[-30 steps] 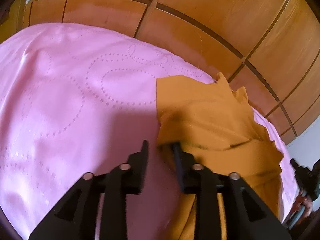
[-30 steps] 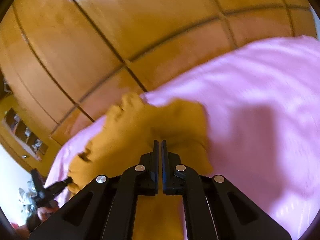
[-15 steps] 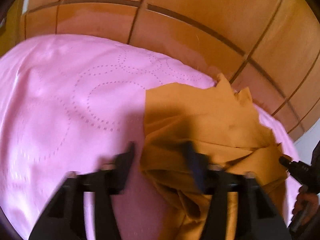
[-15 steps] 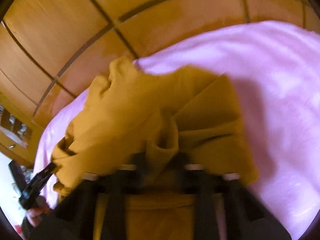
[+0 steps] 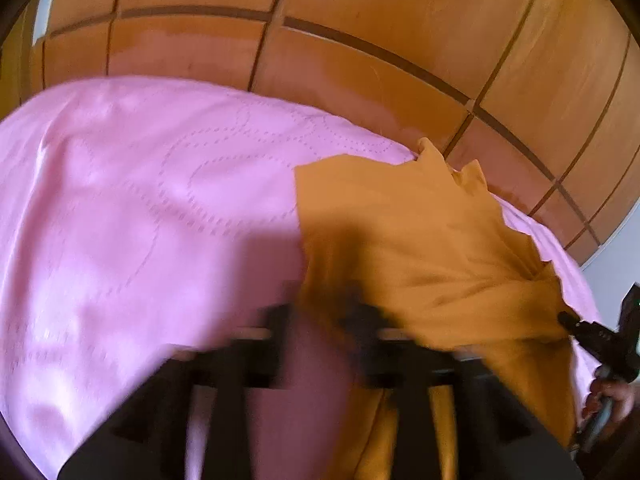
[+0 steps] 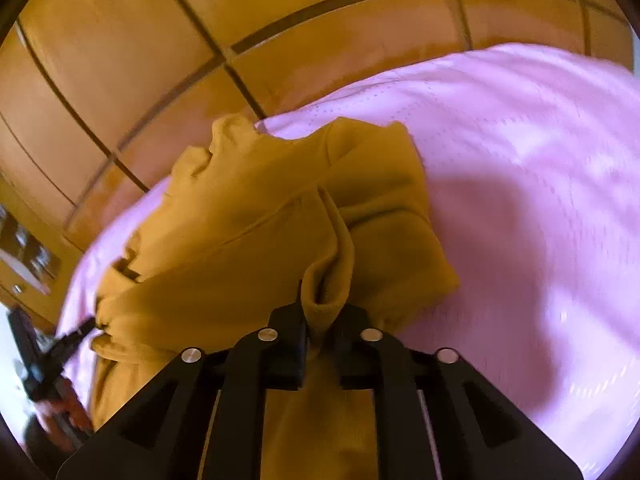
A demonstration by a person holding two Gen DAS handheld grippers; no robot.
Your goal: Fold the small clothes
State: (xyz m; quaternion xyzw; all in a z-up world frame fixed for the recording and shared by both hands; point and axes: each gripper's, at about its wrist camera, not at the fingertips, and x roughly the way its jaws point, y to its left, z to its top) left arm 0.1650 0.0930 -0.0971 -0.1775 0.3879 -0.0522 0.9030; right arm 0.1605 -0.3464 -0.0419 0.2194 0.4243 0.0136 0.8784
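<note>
Two tongs work on one mustard-yellow garment (image 6: 248, 240), which lies crumpled on a pink bedspread (image 5: 140, 200) stitched with dotted loops. Beyond the garment, past the bedspread's far edge, rises a wooden panelled wall (image 5: 360, 40) with dark grooves.

In the right wrist view, the right tongs (image 6: 322, 334) sit at the near edge of the garment. A raised fold of the yellow cloth stands between their two black fingers (image 6: 288, 332), and the fingers are drawing apart; the cloth bulges in the narrow gap and seems to touch both fingers there. From that fold a ridge of fabric runs away across the garment toward the wall.

In the left wrist view, the left tongs (image 5: 320, 320) are blurred. They stand at the garment's near left corner, with one finger over the pink bedspread and the other over the yellow cloth. Their jaws are spreading, and the garment's edge lies in the gap; the blur hides whether either finger presses on it.

Each view also catches the other tool at the garment's far side: the right tongs' black tip (image 5: 584, 332) meets the cloth's edge in the left wrist view, with a hand (image 5: 612, 404) behind it.
</note>
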